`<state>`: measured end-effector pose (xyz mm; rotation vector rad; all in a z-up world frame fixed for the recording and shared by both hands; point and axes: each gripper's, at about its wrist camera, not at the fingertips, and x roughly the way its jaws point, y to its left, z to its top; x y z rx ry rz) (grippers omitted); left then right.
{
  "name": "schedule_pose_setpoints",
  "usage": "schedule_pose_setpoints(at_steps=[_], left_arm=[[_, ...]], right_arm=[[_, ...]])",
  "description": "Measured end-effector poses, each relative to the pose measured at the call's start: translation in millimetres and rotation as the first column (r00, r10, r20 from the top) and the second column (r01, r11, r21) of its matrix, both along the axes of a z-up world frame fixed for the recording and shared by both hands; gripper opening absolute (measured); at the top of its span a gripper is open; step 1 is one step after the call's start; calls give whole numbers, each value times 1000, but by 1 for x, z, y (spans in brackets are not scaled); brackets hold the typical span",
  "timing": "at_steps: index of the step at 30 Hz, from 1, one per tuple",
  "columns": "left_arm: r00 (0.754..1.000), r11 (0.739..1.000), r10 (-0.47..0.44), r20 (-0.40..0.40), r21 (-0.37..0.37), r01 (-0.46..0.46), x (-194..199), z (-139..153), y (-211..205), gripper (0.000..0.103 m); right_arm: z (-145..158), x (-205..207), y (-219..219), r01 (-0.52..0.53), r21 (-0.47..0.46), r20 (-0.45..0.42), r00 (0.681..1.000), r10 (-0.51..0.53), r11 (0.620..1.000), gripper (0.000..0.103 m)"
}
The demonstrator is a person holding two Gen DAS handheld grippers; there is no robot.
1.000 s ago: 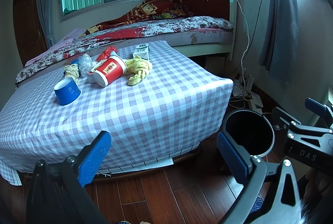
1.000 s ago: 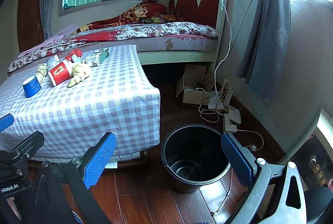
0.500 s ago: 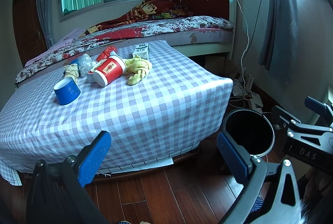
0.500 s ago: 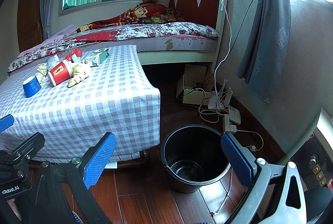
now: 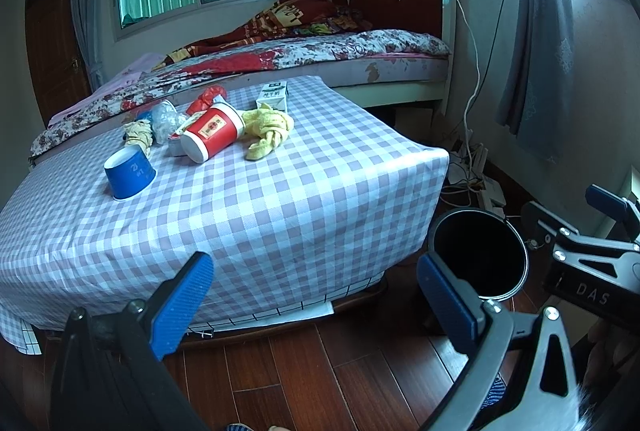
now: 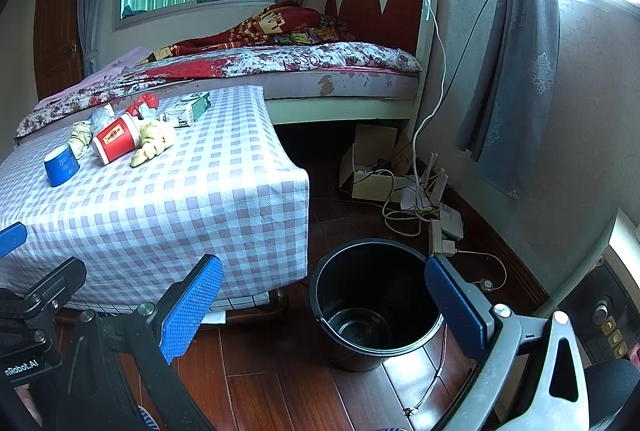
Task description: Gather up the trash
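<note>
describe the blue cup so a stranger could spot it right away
Find the checked tablecloth in front of the bed. The blue cup stands upside down at the left end of the trash pile, apart from the others, the only all-blue piece.

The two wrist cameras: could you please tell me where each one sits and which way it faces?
Left wrist: on the left gripper, low before the table, facing the cups and bed; open fingers and the right gripper show.
Right wrist: on the right gripper, facing the bin and bed; open fingers and the left gripper's edge show.
Shared: table, red cup, blue cup, bin, bed.
</note>
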<state>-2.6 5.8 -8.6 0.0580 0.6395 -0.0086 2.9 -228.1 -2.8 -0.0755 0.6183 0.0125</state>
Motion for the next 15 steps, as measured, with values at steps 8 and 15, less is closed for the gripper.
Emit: schedule_pose_setpoints(at_steps=[8,15], left_arm=[[1000,1000,12,5,1,-12,-1,-1,5,102],[998,998,57,6,11,-57,11,4,33,102]], right_arm=[[-2,1,4,-14,4,-5,1000,14,1000,102],[2,14,24,-69,1,2,998,69,998,102]])
